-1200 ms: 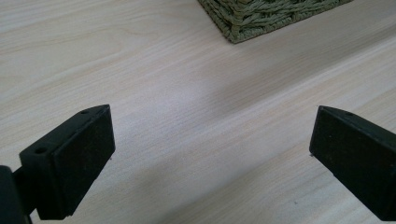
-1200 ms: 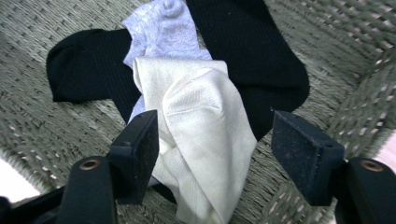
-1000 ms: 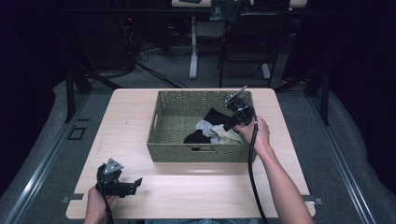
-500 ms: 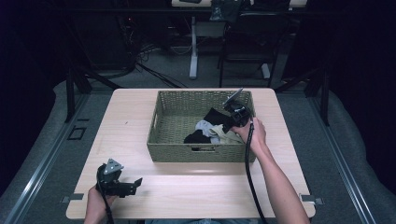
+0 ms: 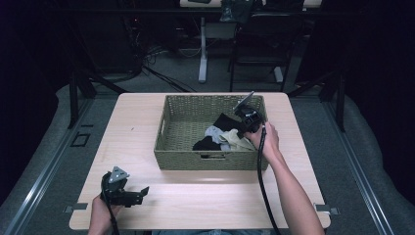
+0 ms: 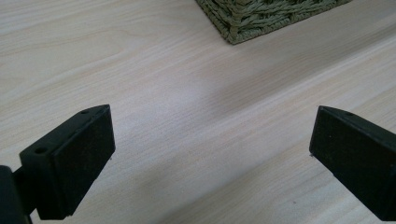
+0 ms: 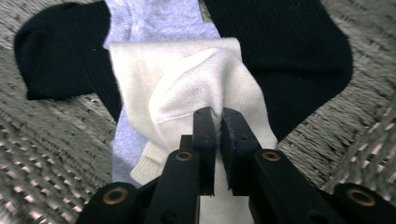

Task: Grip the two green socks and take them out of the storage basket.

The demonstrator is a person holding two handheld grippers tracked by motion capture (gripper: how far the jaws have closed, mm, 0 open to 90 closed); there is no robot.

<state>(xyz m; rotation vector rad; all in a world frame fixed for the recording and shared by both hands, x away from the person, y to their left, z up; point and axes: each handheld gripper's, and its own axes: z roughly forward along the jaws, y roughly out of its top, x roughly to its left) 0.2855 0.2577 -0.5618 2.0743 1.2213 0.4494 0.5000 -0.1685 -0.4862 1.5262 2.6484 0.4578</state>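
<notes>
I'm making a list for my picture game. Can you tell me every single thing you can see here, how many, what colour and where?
table: one, light wood, in the middle of the room.
basket: one, green woven, on the table's far half.
cream sock: one, in the basket, pinched in the right gripper's jaws.
grey sock: one, pale grey, under the cream sock.
black socks: at least two pieces, black, at the bottom of the pile.
chair: one, dark, behind the table.
left gripper: black, jaws wide apart, above the table's near left corner.
right gripper: black, inside the basket.

Right gripper (image 7: 218,122) now lower, onto cream sock (image 7: 196,88)
</notes>
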